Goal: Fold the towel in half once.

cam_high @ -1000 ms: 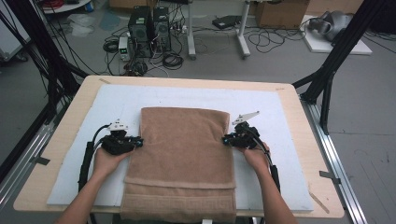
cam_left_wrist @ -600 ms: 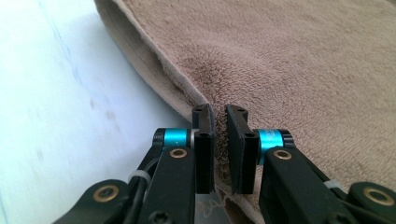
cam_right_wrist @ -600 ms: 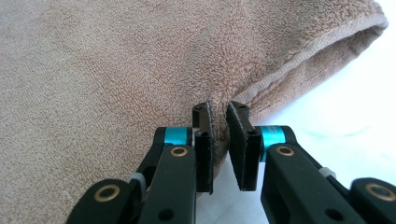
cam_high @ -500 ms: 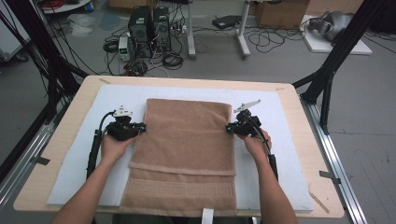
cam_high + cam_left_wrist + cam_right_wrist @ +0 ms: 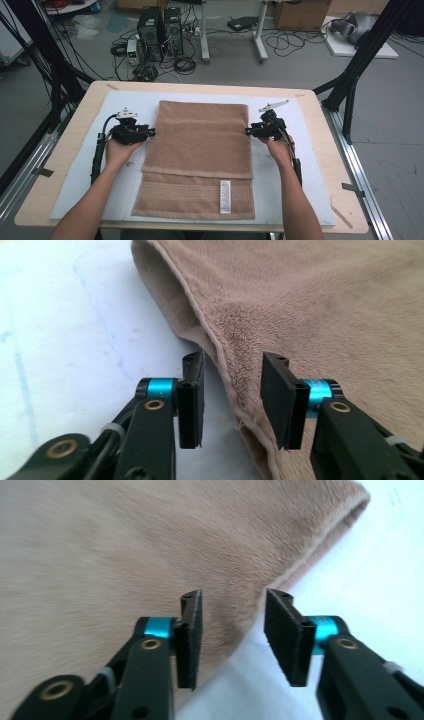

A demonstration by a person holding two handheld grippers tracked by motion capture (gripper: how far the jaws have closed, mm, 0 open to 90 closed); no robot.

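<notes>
On the white-padded surface [image 5: 300, 170], left gripper [image 5: 150, 133] and right gripper [image 5: 248, 131] are opening, jaws spread, releasing the folded brown terry towel [image 5: 200, 150]; next, regrasping for another fold

Brown terry towel [image 5: 200, 155] lying flat mid-tabletop [image 5: 70, 145] on white mat [image 5: 120, 187]. Folded: far portion doubled toward near side, its edge stopping short of near hem, leaving single-layer strip with white label [image 5: 226, 196]. Side edges run parallel to tabletop's left and right edges.
</notes>
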